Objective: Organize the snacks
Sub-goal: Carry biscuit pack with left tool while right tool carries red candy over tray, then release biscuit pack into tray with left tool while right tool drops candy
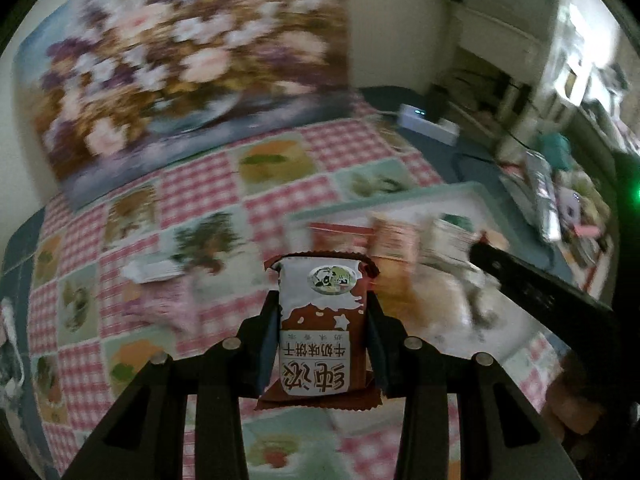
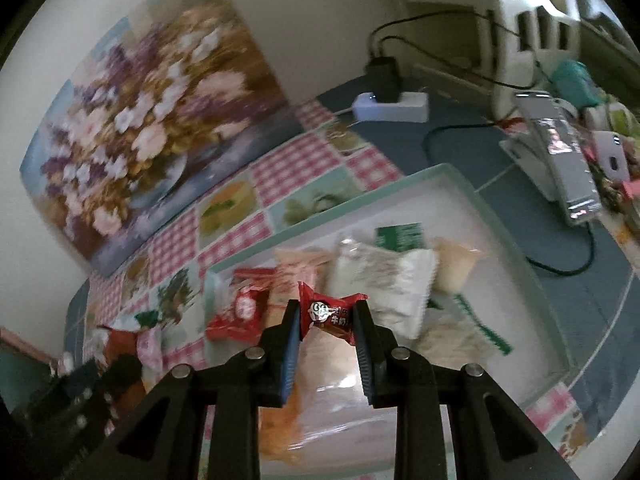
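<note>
Nearest the left wrist camera, the left gripper [image 1: 323, 312] has its two black fingers clamped on the long sides of a brown-and-white biscuit packet [image 1: 320, 328], a glossy rectangular pouch with crimped ends, held lengthwise above the tablecloth [image 1: 208, 196]. In the right wrist view the right gripper [image 2: 327, 318] pinches a small red candy [image 2: 330, 314] by its middle, the crinkled foil ends flaring past the ribbed blue pads [image 2: 294, 344]; it hangs over the tray [image 2: 516, 236].

The tray is shallow, pale inside with a mint-green raised rim, and carries a loose heap of wrapped snacks [image 2: 380, 276] toward its far-left part; its near and right floor is bare. More packets [image 2: 128, 332] lie off the tray's left edge on the cloth, a pink gingham patchwork with food pictures. Behind it a flower painting [image 2: 140, 128] leans against the wall; beyond the tray, a white power strip [image 2: 394, 106] and black cable [image 2: 560, 264] cross blue-grey tabletop.
</note>
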